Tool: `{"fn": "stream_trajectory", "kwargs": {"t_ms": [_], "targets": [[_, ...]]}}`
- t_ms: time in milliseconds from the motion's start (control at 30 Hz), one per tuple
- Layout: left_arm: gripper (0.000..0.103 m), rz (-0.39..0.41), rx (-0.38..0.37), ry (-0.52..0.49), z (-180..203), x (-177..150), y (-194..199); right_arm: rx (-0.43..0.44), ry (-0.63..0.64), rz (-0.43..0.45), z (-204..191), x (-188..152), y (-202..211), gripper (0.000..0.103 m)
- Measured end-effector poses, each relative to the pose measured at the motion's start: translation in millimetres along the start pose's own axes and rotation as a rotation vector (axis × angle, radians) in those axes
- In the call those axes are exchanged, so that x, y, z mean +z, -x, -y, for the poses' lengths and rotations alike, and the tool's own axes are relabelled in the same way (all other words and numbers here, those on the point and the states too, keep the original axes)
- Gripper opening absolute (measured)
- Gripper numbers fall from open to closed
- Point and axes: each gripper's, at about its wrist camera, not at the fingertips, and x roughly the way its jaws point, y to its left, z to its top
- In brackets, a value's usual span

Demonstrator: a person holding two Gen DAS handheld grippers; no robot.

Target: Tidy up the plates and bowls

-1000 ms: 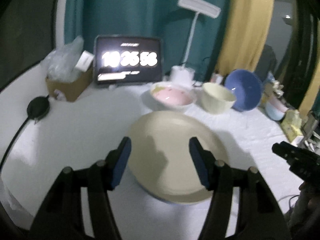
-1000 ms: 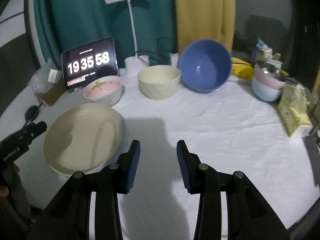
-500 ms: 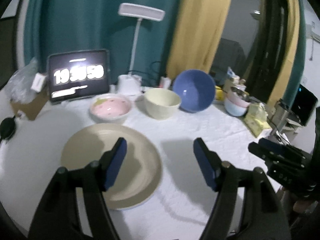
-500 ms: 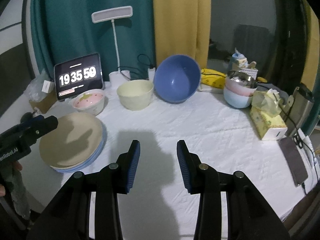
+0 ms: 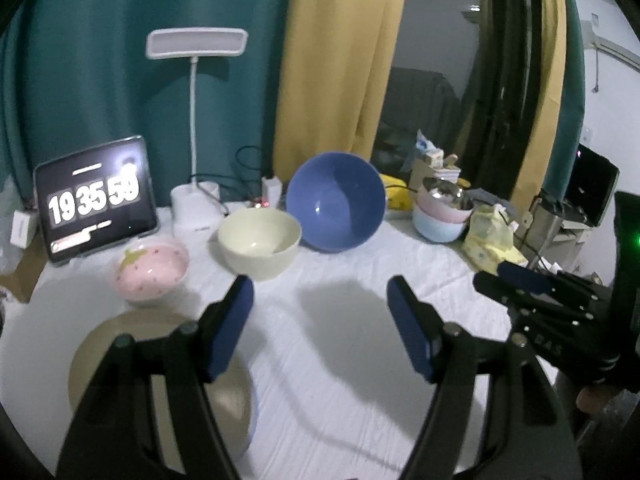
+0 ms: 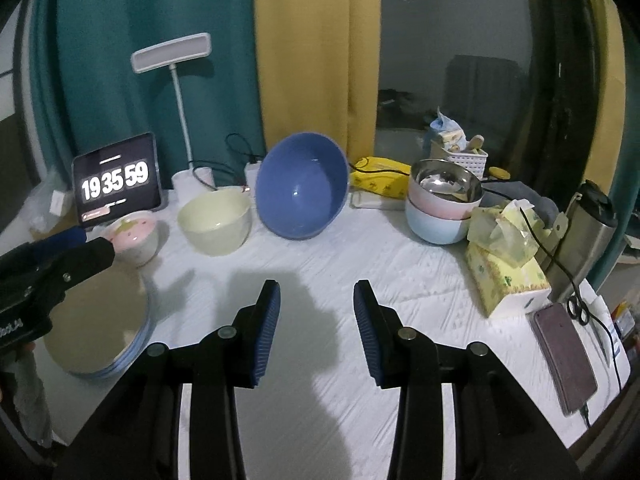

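Observation:
A beige plate (image 5: pixel 120 364) lies on top of a blue plate at the table's near left, also seen as a plate stack (image 6: pixel 96 320). Behind it stand a pink strawberry bowl (image 5: pixel 150 268), a cream bowl (image 5: pixel 259 244) and a tilted blue bowl (image 5: pixel 335 202). Farther right is a stack of pastel bowls (image 6: pixel 440 216) topped by a steel one. My left gripper (image 5: pixel 320 320) hovers open and empty over the white cloth, to the right of the plate. My right gripper (image 6: pixel 316 320) is open with nothing between its fingers, above the table's middle.
A tablet clock (image 6: pixel 116 178) and a white desk lamp (image 6: pixel 180 120) stand at the back left. A tissue box (image 6: pixel 504 276), a steel flask (image 6: pixel 580 240) and a phone (image 6: pixel 564 356) sit on the right. Each gripper shows at the other view's edge.
The left gripper drew away from the beige plate, swung right and rose, its jaws a little wider. The right gripper also pulled back and up. The plate stays on the stack.

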Motion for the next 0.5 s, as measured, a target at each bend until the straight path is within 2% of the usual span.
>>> {"fn": "stream_trajectory", "kwargs": {"t_ms": [200, 333, 500], "targets": [[0.071, 0.03, 0.001, -0.059, 16.8, 23.5, -22.9, 0.006, 0.011, 0.011, 13.6, 26.5, -14.7, 0.04], [0.071, 0.049, 0.003, -0.051, 21.1, 37.1, -40.6, -0.002, -0.028, 0.031, 22.6, 40.8, -31.6, 0.04], [0.071, 0.04, 0.007, -0.035, 19.0, 44.2, -65.1, 0.009, -0.056, 0.006, 28.3, 51.2, -65.4, 0.045]]}}
